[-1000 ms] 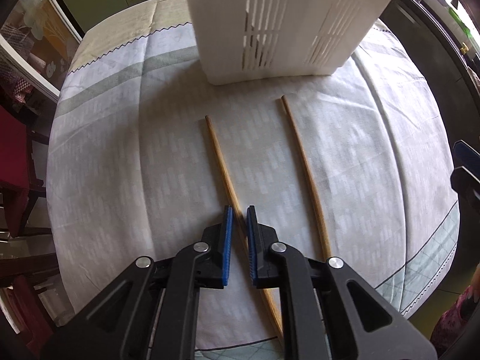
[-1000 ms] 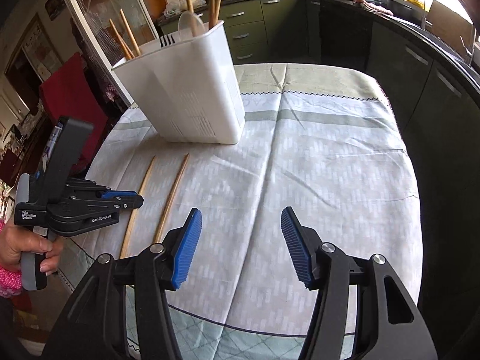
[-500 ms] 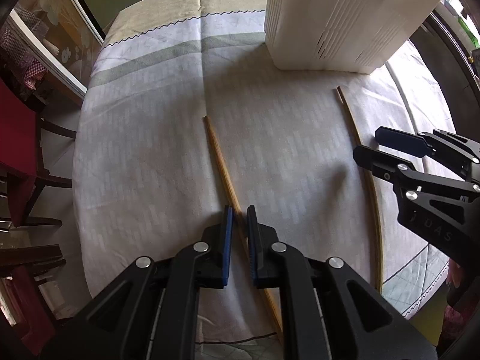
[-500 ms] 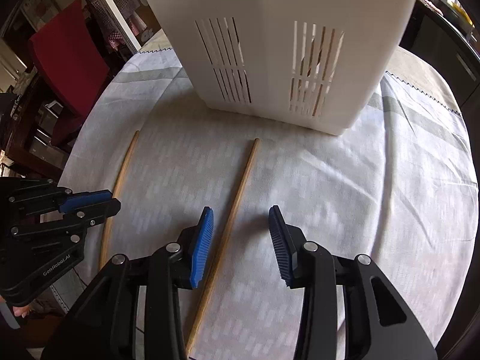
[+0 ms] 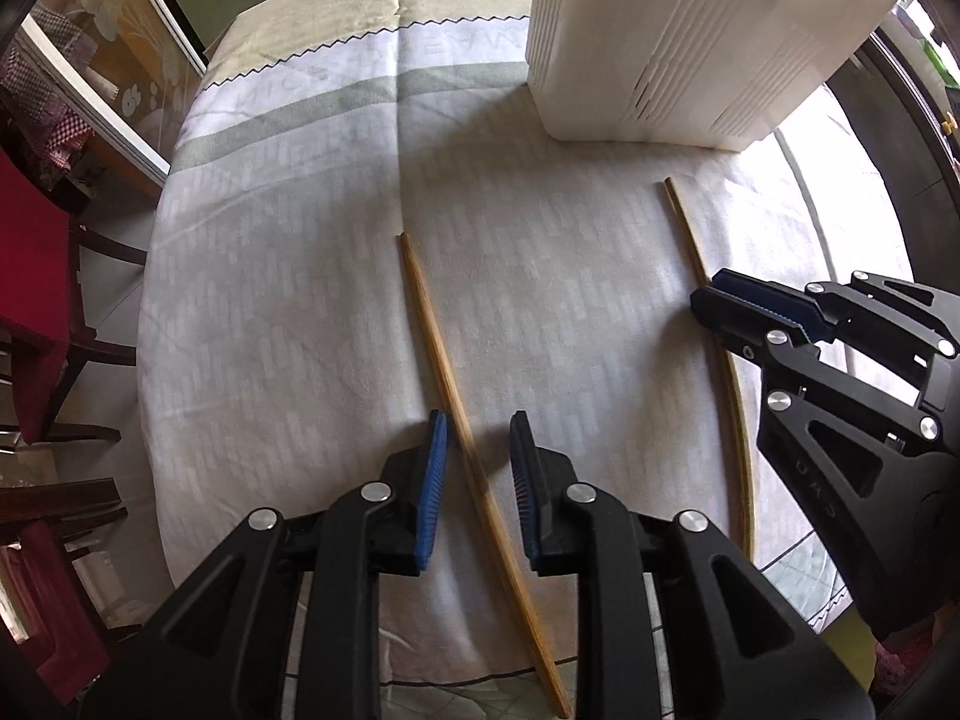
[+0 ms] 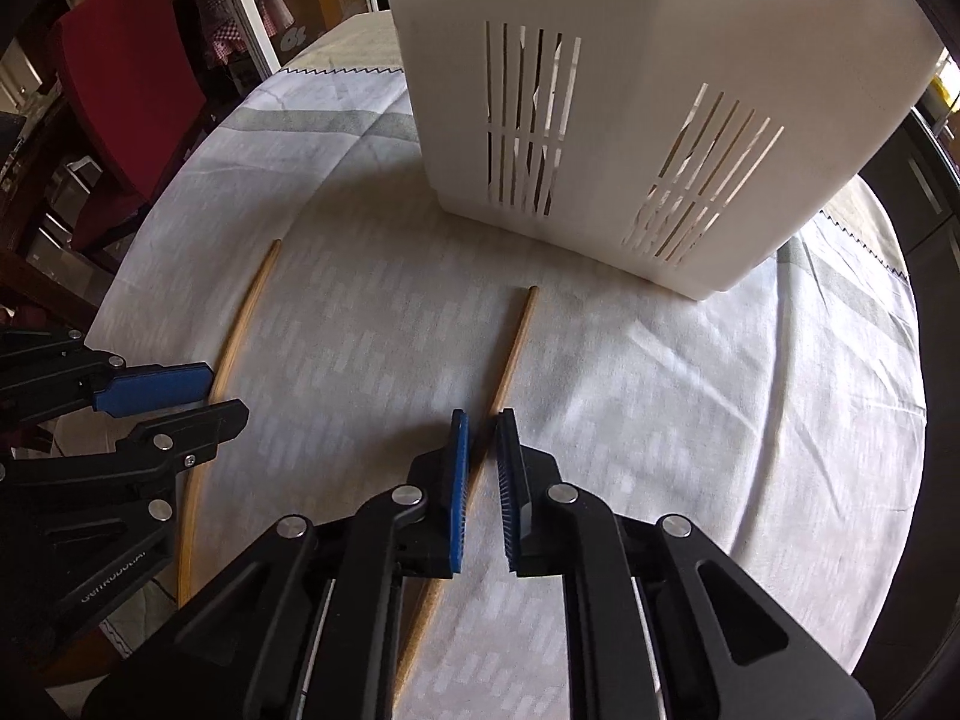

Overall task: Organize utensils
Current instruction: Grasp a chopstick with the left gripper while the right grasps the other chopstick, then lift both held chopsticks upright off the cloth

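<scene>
Two wooden chopsticks lie apart on the white tablecloth in front of a white slotted utensil holder (image 5: 678, 42), which also shows in the right wrist view (image 6: 630, 90). My left gripper (image 5: 477, 468) is open, its blue pads straddling the left chopstick (image 5: 447, 372) without gripping it. My right gripper (image 6: 482, 468) has closed around the right chopstick (image 6: 510, 354), pads nearly touching it. In the left wrist view the right gripper (image 5: 744, 306) sits over the right chopstick (image 5: 690, 234). In the right wrist view the left gripper (image 6: 174, 399) sits over the left chopstick (image 6: 246, 312).
The tablecloth (image 5: 288, 276) covers a round table. Red chairs stand at the left edge (image 5: 30, 252) and in the right wrist view (image 6: 126, 60). A glass cabinet door (image 5: 102, 72) is behind the table. Dark kitchen counters are at the right.
My left gripper has opened from nearly shut around its chopstick. My right gripper has narrowed from wide open onto the right chopstick and moved closer to the table.
</scene>
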`<control>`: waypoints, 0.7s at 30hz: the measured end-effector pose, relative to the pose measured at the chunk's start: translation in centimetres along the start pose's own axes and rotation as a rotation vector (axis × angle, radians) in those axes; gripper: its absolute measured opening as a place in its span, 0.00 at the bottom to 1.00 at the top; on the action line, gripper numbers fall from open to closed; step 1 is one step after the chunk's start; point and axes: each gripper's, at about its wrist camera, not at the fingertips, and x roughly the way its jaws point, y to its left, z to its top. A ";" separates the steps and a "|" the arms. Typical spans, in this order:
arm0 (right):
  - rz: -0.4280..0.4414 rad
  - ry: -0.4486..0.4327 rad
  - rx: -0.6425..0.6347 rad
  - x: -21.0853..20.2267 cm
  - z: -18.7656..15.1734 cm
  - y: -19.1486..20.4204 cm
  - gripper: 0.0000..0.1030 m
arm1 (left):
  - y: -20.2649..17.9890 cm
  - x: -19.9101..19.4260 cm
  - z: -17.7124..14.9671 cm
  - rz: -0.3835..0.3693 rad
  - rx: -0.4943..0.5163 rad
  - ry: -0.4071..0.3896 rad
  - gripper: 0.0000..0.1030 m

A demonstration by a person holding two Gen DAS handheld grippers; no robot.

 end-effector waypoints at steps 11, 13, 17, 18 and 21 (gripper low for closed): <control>0.079 -0.081 0.056 -3.5 -1.1 -2.4 0.06 | -1.0 -1.5 0.8 -0.012 -0.002 -0.043 0.08; 0.096 -0.121 0.067 -5.3 -1.5 -2.9 0.06 | -1.1 -2.8 1.0 -0.011 0.007 -0.079 0.07; 0.111 -0.216 0.083 -9.7 -2.5 -4.1 0.06 | -1.2 -5.9 0.9 -0.019 0.026 -0.159 0.07; 0.113 -0.240 0.086 -10.8 -2.7 -4.3 0.06 | -1.2 -6.8 0.7 -0.021 0.030 -0.178 0.07; 0.115 -0.309 0.094 -13.7 -3.6 -4.7 0.06 | -1.5 -9.0 -0.1 -0.020 0.044 -0.231 0.07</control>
